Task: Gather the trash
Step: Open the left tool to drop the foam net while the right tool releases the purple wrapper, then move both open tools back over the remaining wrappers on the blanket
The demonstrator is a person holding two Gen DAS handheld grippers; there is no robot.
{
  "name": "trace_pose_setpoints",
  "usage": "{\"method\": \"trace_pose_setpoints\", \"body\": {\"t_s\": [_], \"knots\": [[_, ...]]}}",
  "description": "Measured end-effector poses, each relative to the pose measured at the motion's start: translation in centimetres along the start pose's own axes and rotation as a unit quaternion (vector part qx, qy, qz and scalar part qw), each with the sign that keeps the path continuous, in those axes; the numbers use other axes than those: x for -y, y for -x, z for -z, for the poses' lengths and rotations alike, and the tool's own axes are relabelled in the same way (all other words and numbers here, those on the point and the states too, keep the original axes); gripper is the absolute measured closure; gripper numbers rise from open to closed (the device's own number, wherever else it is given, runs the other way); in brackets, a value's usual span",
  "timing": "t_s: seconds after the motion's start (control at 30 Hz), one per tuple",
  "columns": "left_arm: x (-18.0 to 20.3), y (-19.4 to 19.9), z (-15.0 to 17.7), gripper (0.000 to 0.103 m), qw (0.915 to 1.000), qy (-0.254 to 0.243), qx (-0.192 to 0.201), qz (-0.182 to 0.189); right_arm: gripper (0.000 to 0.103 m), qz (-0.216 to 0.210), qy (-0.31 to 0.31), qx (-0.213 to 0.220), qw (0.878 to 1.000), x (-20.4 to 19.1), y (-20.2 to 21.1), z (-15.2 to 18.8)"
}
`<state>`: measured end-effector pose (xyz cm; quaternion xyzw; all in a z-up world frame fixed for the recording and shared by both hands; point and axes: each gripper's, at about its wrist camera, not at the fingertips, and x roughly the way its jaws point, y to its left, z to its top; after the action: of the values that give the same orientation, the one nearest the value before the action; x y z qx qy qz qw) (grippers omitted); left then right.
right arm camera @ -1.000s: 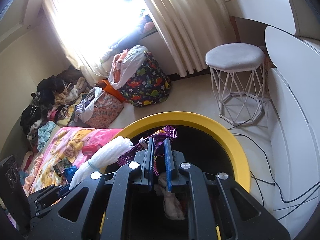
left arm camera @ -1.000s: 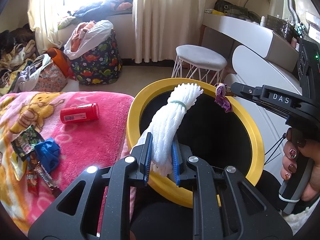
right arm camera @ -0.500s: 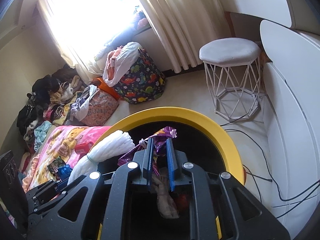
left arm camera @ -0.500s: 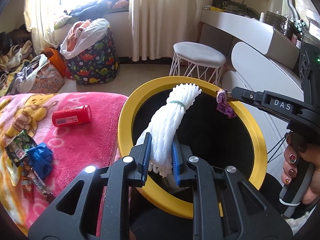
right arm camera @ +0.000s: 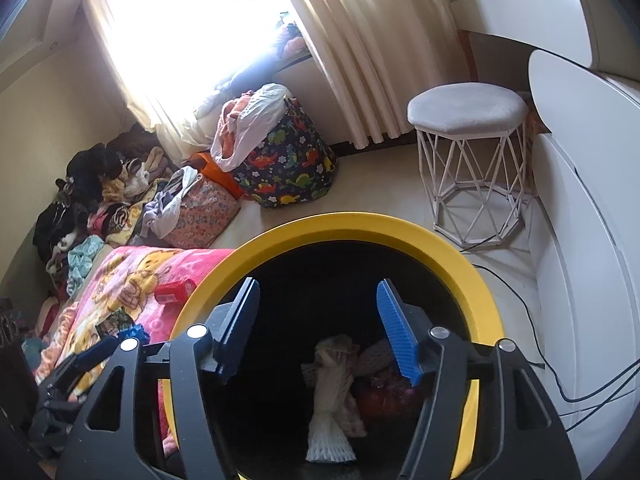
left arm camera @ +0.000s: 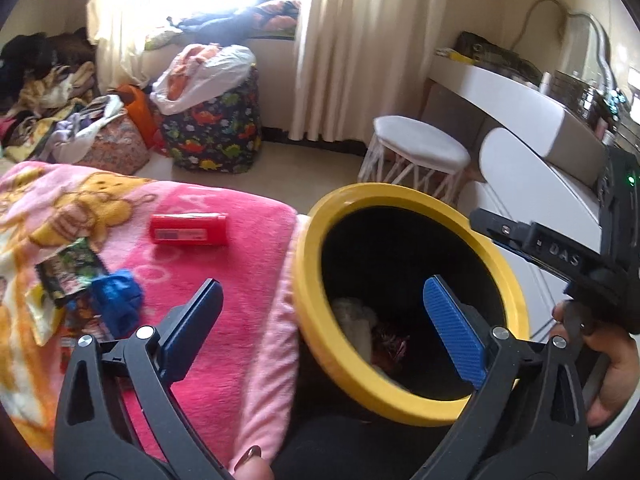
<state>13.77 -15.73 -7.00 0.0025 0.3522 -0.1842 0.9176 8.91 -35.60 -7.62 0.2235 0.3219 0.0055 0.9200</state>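
Jaws of the left gripper (left arm camera: pixel 320 312) have just been opening and are standing wide with nothing between them; the right gripper (right arm camera: pixel 316 332) is likewise spreading, empty, over the yellow-rimmed bin (right arm camera: pixel 460 276); white foam netting (right arm camera: pixel 332 400) is lying at the bin's bottom beside a crumpled wrapper (left arm camera: pixel 390 344); a red tube (left arm camera: pixel 188 230), snack packet (left arm camera: pixel 70 270) and blue scrap (left arm camera: pixel 118 294) are lying on the pink blanket (left arm camera: pixel 240 280) alongside.

A yellow-rimmed bin (right arm camera: pixel 460 272) with a black inside sits at lower centre, beside a pink cartoon-print blanket (left arm camera: pixel 248 280) bearing a red bottle (left arm camera: pixel 188 229) and blue wad (left arm camera: pixel 118 294), while a dark dinosaur-print bag (right arm camera: pixel 292 172) and white stool (right arm camera: pixel 468 110) stand behind.
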Motion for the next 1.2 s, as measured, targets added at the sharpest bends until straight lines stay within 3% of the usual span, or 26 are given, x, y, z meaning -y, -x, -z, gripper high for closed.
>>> {"method": "trace_pose_setpoints", "body": {"t_s": [0.37,1.2], "knots": [[-2.9,2.5,-0.1,0.011,0.9989,0.033,0.023,-0.025,0.031,-0.022,0.030,0.035,0.999,-3.3,1.6,-0.1],[-7.6,6.0,0.2,0.011,0.9937,0.064,0.062,-0.068,0.028,-0.058,0.100,0.030,0.993,-9.8,1.9,1.1]]}}
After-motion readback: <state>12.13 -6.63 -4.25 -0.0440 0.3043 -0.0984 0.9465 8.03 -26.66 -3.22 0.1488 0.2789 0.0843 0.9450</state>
